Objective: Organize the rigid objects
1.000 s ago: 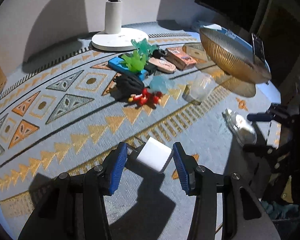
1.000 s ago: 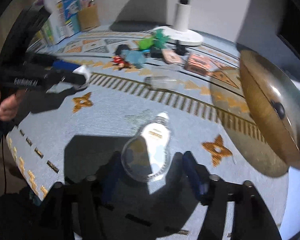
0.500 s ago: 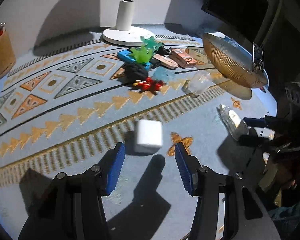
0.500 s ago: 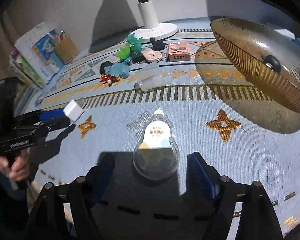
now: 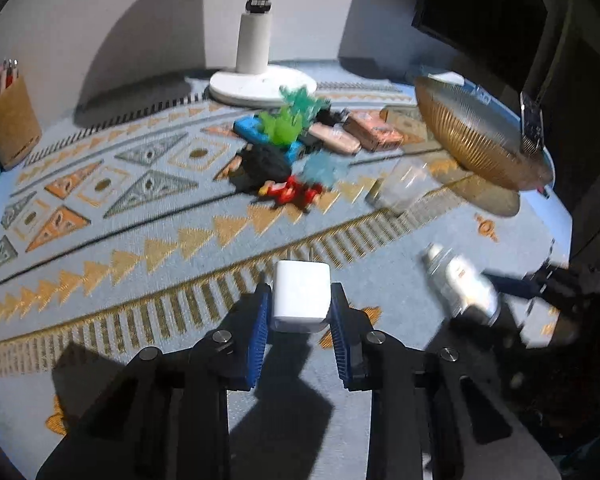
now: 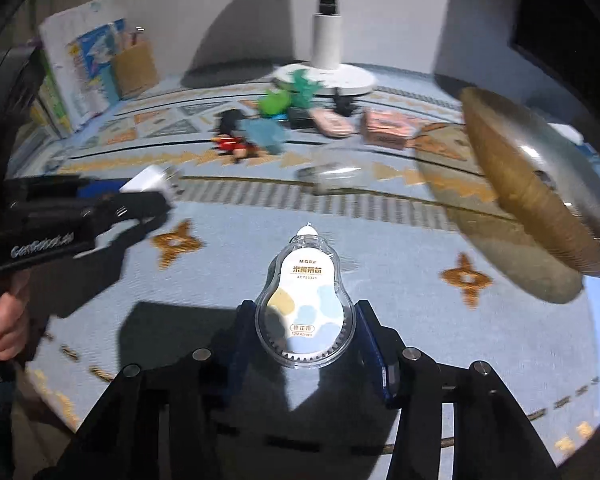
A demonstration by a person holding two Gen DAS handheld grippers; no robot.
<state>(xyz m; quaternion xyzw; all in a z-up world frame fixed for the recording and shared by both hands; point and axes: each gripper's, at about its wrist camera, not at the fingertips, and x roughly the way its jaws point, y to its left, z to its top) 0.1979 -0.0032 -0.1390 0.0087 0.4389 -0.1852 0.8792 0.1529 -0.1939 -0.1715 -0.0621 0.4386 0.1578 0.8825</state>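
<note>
A white cube-shaped charger (image 5: pixel 300 296) sits between the blue pads of my left gripper (image 5: pixel 299 314), just above the patterned mat (image 5: pixel 140 248). The jaws are closing and both pads press its sides. From the right wrist the same charger (image 6: pixel 148 180) shows at the tip of the left gripper (image 6: pixel 156 196). A clear pear-shaped correction tape (image 6: pixel 306 300) lies between the pads of my right gripper (image 6: pixel 306 332). Those jaws are closing too, and the pads touch its flanks. The left wrist view shows the tape (image 5: pixel 460 288) blurred.
A white lamp base (image 5: pixel 260 84) stands at the back. In front of it lies a pile of toys and small boxes (image 5: pixel 284 152) and a clear jar (image 5: pixel 404 188) on its side. A golden ribbed bowl (image 5: pixel 472 140) stands right, a pen holder (image 5: pixel 12 128) far left.
Half a second ago the charger lay loose on the mat ahead of the open left jaws; now they grip it. The right jaws have narrowed onto the tape.
</note>
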